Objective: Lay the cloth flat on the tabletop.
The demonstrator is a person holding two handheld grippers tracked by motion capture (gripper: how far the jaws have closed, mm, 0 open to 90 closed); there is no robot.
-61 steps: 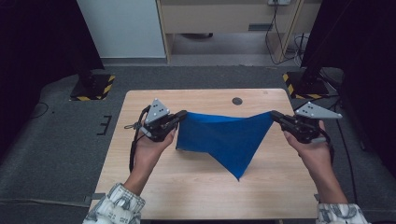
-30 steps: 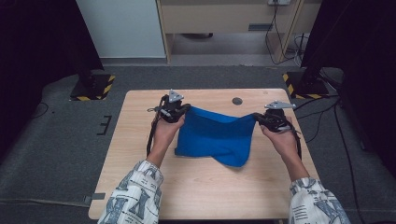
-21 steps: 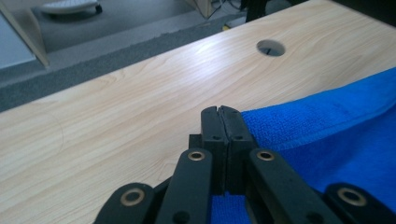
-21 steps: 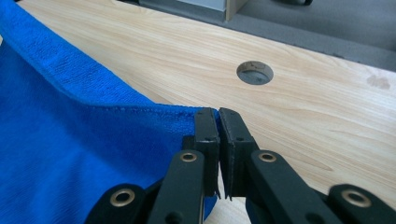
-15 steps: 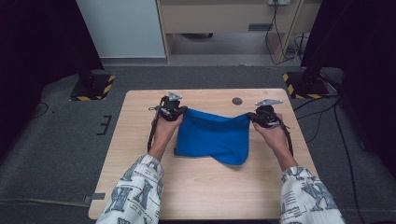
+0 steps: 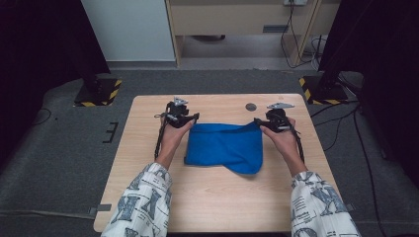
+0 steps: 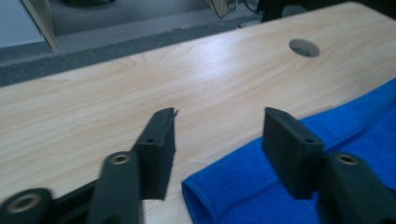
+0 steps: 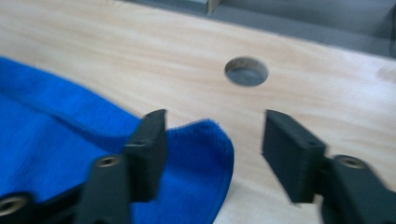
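Now we see blue cloth (image 6: 225, 147) lying folded on surface (image 6: 217, 197); left claw (image 7: 217, 140) and right claw (image 8: 212, 140) just opened, jaws parted, cloth corners released so fold lies flat.

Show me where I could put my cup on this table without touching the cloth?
Bare wood lies along the near edge of the table, between the sleeves, and on the far strip beyond the cloth, beside the hole. It is crowded at the cloth's far corners, where the left gripper and right gripper sit.

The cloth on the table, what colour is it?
Plain bright blue; the cloth shows best in the high view.
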